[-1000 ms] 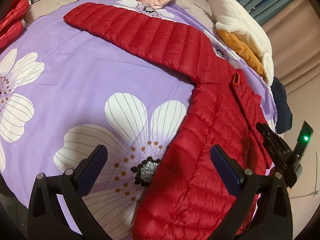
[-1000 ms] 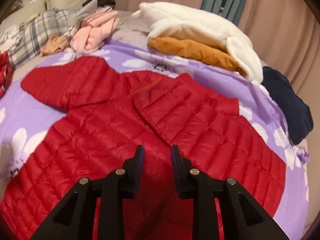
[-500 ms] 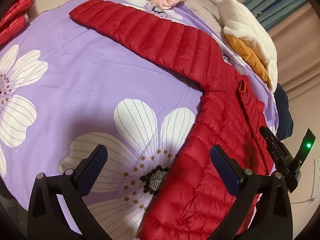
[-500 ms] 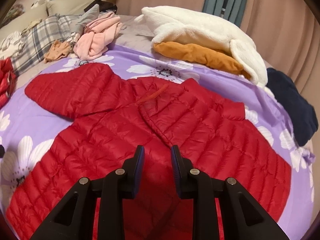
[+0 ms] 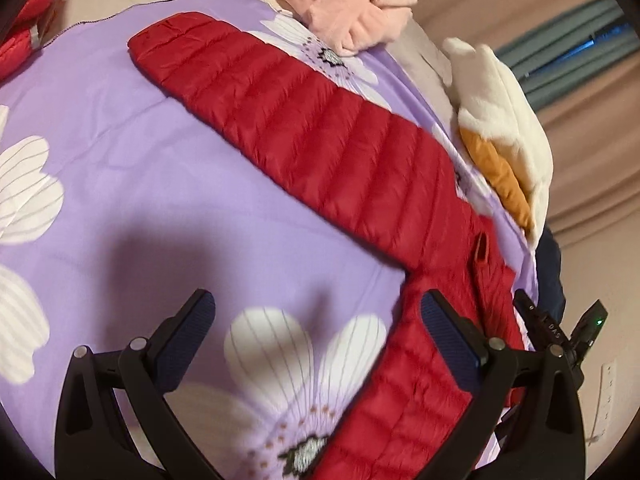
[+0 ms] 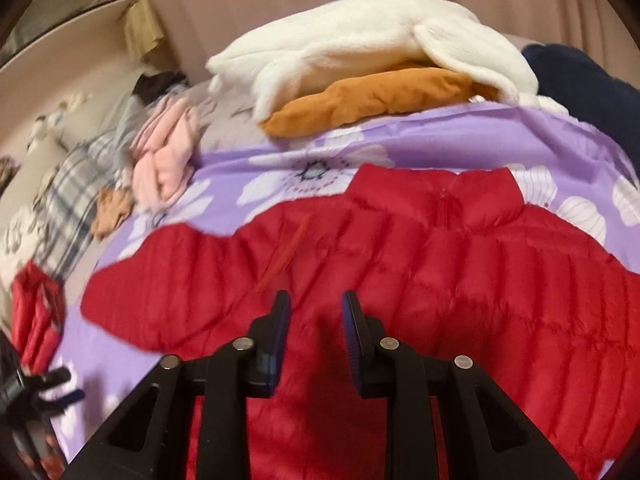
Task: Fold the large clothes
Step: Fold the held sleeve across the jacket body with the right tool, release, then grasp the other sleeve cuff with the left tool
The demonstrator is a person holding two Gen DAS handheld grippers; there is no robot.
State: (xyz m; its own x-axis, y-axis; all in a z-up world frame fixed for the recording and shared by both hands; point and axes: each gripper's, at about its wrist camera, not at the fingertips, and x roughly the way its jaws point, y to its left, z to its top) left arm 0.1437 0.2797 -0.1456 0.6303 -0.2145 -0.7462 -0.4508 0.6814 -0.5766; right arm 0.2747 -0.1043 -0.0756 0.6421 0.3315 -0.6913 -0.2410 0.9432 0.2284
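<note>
A red quilted puffer jacket lies spread flat on a purple flowered bedspread. In the left wrist view its long sleeve stretches up and to the left, and the body runs down the right side. My left gripper is wide open and empty, hovering over the bedspread beside the jacket's armpit. My right gripper hovers over the jacket's chest with a narrow gap between its jaws, holding nothing. The right gripper also shows at the right edge of the left wrist view.
A white fleece over an orange garment lies beyond the collar, with a navy garment to its right. Pink clothes, plaid fabric and another red garment lie at the left.
Both grippers moved forward along the jacket toward the collar and sleeve. The right view swung right and now shows the collar. The jacket has not moved.
</note>
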